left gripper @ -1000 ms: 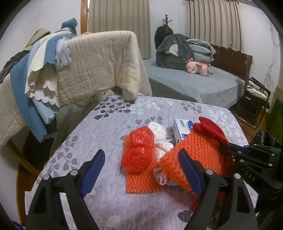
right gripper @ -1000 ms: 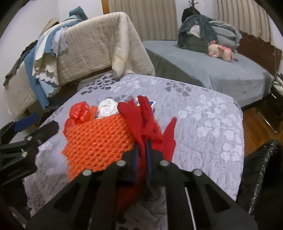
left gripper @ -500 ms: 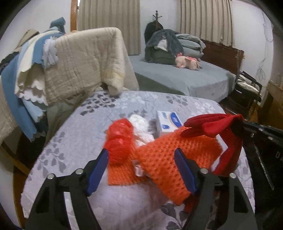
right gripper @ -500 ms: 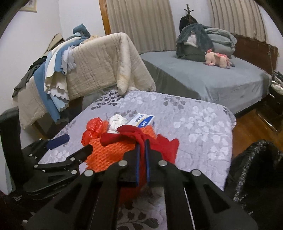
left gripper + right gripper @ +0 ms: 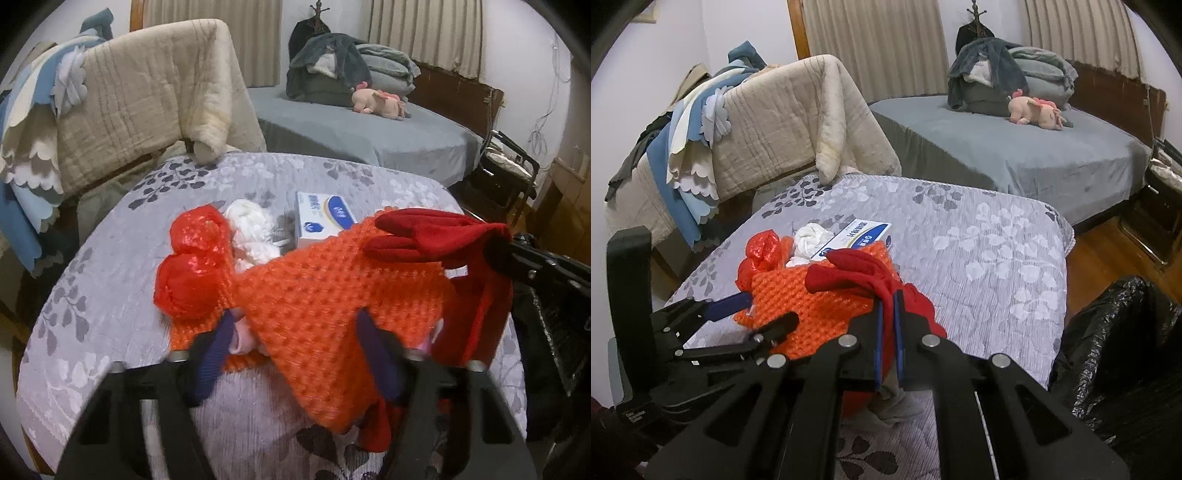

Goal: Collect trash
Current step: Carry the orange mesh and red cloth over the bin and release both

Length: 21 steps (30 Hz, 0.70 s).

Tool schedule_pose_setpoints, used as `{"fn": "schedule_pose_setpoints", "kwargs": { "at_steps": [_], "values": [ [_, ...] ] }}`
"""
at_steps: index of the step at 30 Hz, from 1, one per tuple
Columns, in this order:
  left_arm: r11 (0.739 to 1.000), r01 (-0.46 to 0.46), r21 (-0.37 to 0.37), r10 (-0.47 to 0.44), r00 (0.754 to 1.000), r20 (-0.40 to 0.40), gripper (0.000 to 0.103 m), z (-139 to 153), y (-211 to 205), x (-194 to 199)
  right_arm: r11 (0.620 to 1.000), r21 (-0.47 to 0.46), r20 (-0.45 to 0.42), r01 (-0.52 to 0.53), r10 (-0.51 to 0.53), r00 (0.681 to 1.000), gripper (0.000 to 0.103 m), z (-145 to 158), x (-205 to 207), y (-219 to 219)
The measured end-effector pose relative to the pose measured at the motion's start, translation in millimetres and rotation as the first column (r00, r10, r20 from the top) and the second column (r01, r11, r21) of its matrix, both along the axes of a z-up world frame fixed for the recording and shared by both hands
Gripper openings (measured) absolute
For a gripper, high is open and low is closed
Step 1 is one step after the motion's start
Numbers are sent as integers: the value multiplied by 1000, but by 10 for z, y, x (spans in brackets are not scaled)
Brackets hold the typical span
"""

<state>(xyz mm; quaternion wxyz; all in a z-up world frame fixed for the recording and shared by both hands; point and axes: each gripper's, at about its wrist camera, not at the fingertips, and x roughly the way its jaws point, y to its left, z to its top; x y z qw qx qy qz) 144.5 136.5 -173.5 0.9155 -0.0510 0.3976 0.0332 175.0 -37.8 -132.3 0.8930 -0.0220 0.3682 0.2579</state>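
Our right gripper stays clamped on the red cloth. Left gripper has just been closing around the orange mesh, pads not pressing yet (soft, light, floppy), so we'd pinch a bunched edge.

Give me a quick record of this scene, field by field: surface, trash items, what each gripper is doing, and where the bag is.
surface: table under a grey leaf-print cloth
trash: orange mesh sheet; red plastic bag; white wad; small blue-and-white box
right gripper: shut on dark red cloth
left gripper: fingers astride the orange mesh sheet, just been closing
black trash bag: right of table
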Motion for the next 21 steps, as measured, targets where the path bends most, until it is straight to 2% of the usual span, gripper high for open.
{"fn": "schedule_pose_setpoints", "kwargs": {
  "at_steps": [1, 3, 6, 21],
  "values": [
    [1000, 2, 0, -2, 1000, 3, 47, 8, -5, 5, 1000, -1, 0, 0, 0, 1000, 5, -1, 1, 1],
    [1000, 12, -9, -12, 1000, 12, 30, 26, -26, 7, 1000, -2, 0, -2, 2, 1000, 5, 5, 5, -2],
    [1000, 10, -1, -10, 1000, 20, 16, 65, -48, -1, 1000, 3, 5, 0, 0, 1000, 5, 13, 1, -8],
    [1000, -21, 18, 18, 989, 146, 12, 714, -65, -247, 998, 68, 92, -18, 11, 996, 5, 558, -147, -61]
  ]
}}
